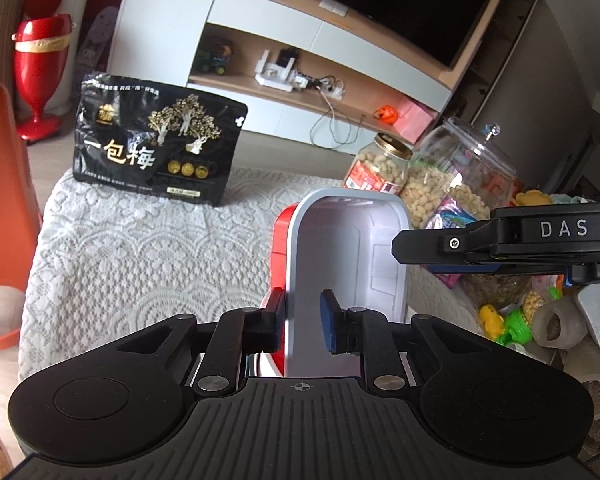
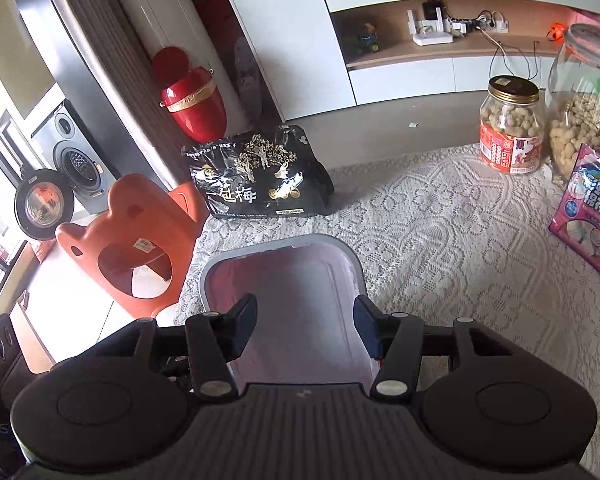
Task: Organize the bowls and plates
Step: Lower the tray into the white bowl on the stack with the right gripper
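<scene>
A red rectangular dish with a grey rim and white inside (image 1: 340, 248) is tilted up on its edge over the lace-covered table (image 1: 132, 248). My left gripper (image 1: 303, 324) is shut on its left rim, one pad outside on the red wall, one inside. My right gripper shows from the side in the left wrist view (image 1: 404, 246), at the dish's right rim. In the right wrist view the same dish (image 2: 296, 280) lies below my right gripper (image 2: 305, 330), whose fingers are spread wide over its opening and hold nothing.
A black snack bag (image 1: 156, 148) stands at the table's far edge. Two jars of nuts (image 1: 384, 168) (image 2: 512, 128), a pink packet (image 2: 588, 216) and small toys (image 1: 508, 320) crowd the right side. An orange stool (image 2: 132, 248) stands left of the table.
</scene>
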`<action>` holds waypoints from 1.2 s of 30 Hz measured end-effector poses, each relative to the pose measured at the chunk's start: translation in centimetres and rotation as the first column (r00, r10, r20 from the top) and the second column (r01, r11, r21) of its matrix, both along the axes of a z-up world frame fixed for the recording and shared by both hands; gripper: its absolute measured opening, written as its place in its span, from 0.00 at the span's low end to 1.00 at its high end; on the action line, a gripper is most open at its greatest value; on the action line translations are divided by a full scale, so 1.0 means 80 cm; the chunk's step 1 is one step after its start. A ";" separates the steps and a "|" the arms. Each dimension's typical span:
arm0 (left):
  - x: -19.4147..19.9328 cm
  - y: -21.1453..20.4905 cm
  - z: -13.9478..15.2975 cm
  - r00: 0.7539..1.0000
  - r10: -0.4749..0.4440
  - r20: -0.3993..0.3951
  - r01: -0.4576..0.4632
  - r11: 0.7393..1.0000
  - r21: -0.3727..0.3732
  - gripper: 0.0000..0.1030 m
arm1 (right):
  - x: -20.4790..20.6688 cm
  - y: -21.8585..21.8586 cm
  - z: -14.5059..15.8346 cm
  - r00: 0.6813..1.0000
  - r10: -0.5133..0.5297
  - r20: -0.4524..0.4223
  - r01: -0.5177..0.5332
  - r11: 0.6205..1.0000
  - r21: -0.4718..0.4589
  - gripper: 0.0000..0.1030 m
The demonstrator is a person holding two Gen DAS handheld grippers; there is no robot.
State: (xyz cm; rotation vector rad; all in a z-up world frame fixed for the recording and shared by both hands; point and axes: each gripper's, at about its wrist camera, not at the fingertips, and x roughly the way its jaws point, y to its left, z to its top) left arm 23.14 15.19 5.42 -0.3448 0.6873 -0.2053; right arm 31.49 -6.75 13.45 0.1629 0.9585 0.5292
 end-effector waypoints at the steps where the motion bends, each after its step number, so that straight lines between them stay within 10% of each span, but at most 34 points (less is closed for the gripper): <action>1: 0.000 0.002 -0.002 1.000 -0.001 -0.005 0.001 1.000 -0.013 0.21 | -0.001 0.001 -0.003 1.000 0.001 -0.004 -0.001 1.000 -0.003 0.52; 12: -0.016 -0.025 0.002 0.997 -0.052 0.050 0.047 0.994 0.101 0.21 | -0.024 0.003 -0.011 0.996 0.084 0.043 -0.082 0.996 -0.033 0.52; 18: -0.020 -0.016 0.000 0.989 -0.106 0.101 0.110 0.993 -0.033 0.21 | -0.035 -0.004 -0.003 0.992 0.074 0.102 -0.070 0.997 -0.043 0.52; 24: -0.012 -0.009 -0.007 0.998 -0.047 0.050 0.048 0.999 -0.017 0.20 | -0.042 -0.012 0.008 0.962 0.006 0.271 0.030 0.991 -0.130 0.64; 36: -0.007 0.029 0.003 0.992 0.113 0.050 -0.113 0.994 -0.014 0.20 | -0.021 -0.016 0.009 0.977 -0.034 0.209 0.065 0.988 -0.141 0.64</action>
